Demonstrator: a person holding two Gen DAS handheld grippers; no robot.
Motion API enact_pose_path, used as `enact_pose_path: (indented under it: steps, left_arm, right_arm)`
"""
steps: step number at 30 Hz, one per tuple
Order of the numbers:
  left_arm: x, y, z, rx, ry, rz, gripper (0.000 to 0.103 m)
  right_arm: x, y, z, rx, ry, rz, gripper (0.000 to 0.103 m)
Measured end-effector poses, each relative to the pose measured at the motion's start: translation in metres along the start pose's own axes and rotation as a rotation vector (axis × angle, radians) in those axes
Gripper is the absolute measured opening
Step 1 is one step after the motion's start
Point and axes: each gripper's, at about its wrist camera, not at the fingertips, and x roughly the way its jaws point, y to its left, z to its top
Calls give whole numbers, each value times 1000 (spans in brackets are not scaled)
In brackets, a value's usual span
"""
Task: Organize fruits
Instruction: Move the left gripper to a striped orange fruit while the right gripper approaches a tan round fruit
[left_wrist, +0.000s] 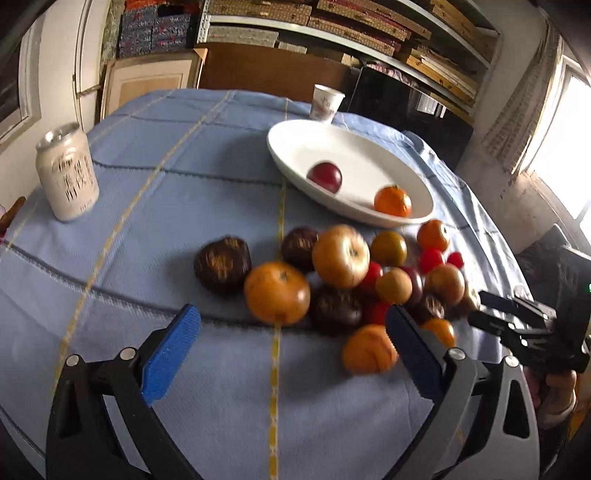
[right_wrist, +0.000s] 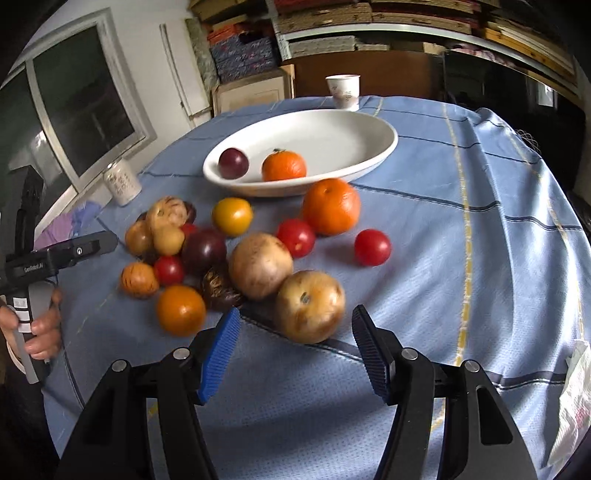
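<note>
Both the left gripper (left_wrist: 291, 328) and right gripper (right_wrist: 293, 332) hover spread and empty over the fruit pile (right_wrist: 236, 254) on the blue tablecloth (right_wrist: 461, 240), apparently choosing pieces to join the plum (right_wrist: 233, 163) and mandarin (right_wrist: 284, 166) in the white dish (right_wrist: 369, 129).

Both wrist views downward, sharing fruit pile (left_wrist: 351, 280)

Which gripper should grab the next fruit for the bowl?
Right, probably. The right gripper is open with a brown apple just ahead of it; the left gripper, also open, faces mostly bare tablecloth. White bowl lies beyond.
</note>
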Motion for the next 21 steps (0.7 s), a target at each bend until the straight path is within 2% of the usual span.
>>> enact_pose_path:
  steps: [6,11,19,21]
  left_arm:
    - [-8,-18,-10,87,-43,49,99]
    - [-7,-28,-13,133,-19,41,99]
    - [-5,-25,-13,113,-8,34,99]
    - [-3,-24,-13,111,-1,34,99]
  right_arm:
    - [2,-1,1,10,-8,-42,64]
    - [8,-5,2,18,14,-60,64]
    - [11,1,3,-25,12,-85,62]
    - [12,2,3,-29,18,-90,59]
